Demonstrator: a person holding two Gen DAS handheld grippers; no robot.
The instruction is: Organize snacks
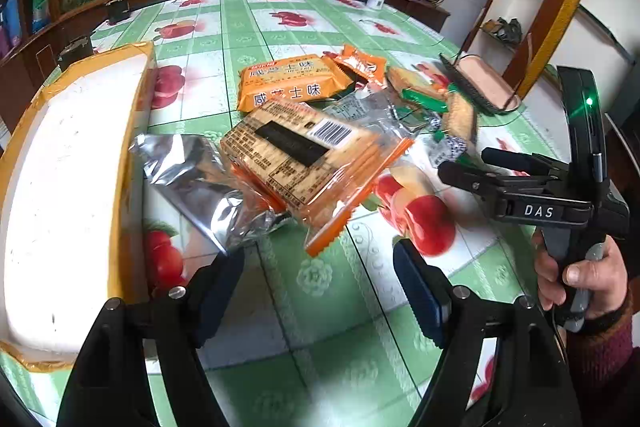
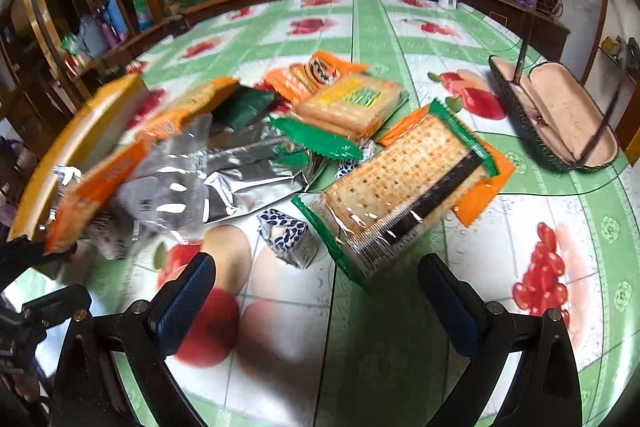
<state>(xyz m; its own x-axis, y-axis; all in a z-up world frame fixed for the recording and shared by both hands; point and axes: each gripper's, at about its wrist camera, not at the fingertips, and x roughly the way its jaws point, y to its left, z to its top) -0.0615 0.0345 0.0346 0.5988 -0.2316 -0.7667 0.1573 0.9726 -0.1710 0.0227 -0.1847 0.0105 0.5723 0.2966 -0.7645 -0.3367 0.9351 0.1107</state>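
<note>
Fingers [image 1: 218, 287] of the left gripper [image 1: 320, 291] apart, nothing pinched between the blue pads. Just ahead, a clear cracker pack with orange crimped ends [image 1: 304, 163], tilted and smeared with blur, one crimped end poking down towards the gap. Beside it, on the box side, a crinkled silver foil pouch [image 1: 200, 183], its corner meeting the left fingertip.

Landmark: the white foam box edged in orange tape [image 1: 80, 167]. Both blurred packs hard against its near wall, not inside.

Fingers of the right gripper [image 2: 316, 291] spread wide, gripping nothing, held by a hand [image 1: 580, 275]. Ahead, well away from the box, a clear cracker pack with green crimped ends [image 2: 400, 183] flat on the bench [image 2: 380, 347]; a small leopard-print wrapped cube [image 2: 288, 235] between it and the box. Farther off, a heap of orange and green packs [image 2: 344, 103]; farthest from the box, an open spectacle case with pink lining [image 2: 560, 115].

Risks, as a guess: slick foil sliding off one pad; two overlapping packs caught at once, one dropping short of the box; crackers cracked by a hard squeeze.

Hard to tell: whether the blurred packs rest on anything or hang loose. Box floor washed out, its contents unreadable. Left gripper only a dark sliver in the right view.
</note>
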